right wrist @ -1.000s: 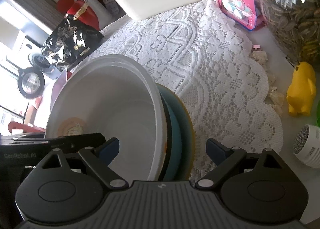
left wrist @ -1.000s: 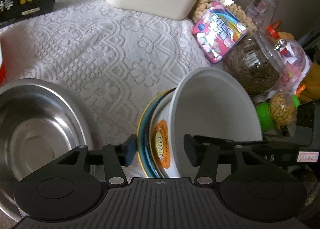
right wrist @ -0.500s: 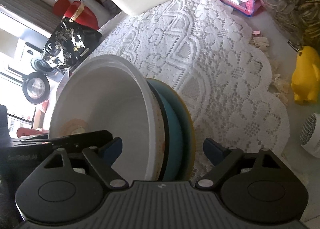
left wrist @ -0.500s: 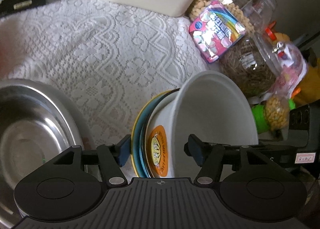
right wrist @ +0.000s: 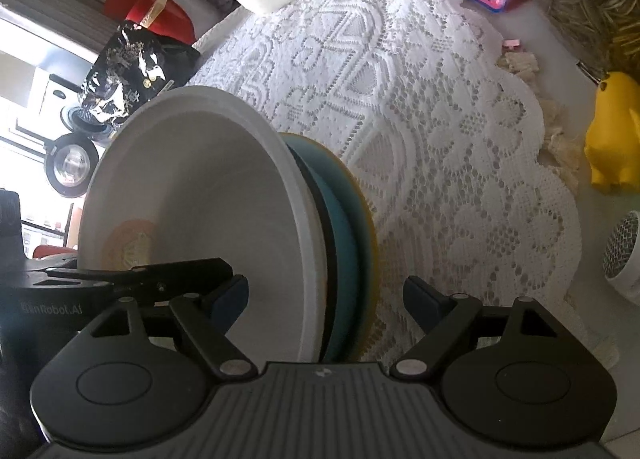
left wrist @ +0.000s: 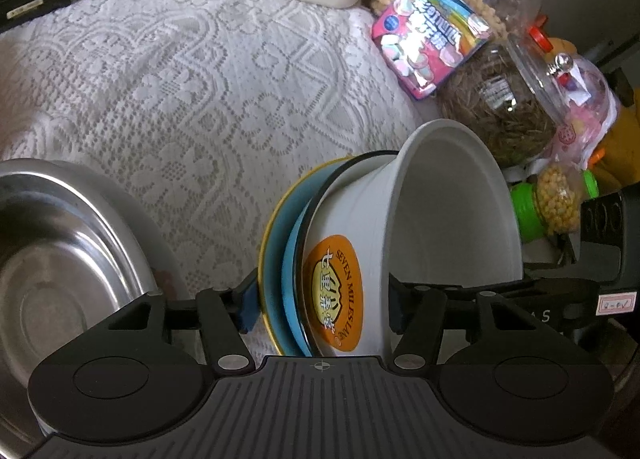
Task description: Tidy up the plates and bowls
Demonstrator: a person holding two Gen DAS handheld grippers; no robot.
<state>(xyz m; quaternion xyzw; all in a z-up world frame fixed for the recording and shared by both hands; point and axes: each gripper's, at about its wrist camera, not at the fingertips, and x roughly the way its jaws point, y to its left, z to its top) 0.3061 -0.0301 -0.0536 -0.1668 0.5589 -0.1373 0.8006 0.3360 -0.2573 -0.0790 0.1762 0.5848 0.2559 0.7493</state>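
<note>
Both grippers straddle the tilted stack: left gripper (left wrist: 318, 305) clamps white plastic bowl (left wrist: 448, 215) w/ teal plates (left wrist: 290, 259); right gripper (right wrist: 326, 295) spans wider (contact unclear). Keep stack level, lower beside steel bowl (left wrist: 60, 259) on tabletop.

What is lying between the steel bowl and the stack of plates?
Left wrist view: only lace tablecloth between steel bowl and plate stack, plus the left gripper finger.

A home dining spot: a desk under a white lace tablecloth (left wrist: 192, 91), crowded with snack jars (left wrist: 500, 107), a marshmallow bag (left wrist: 430, 43), and a steel basin (left wrist: 60, 259).
</note>
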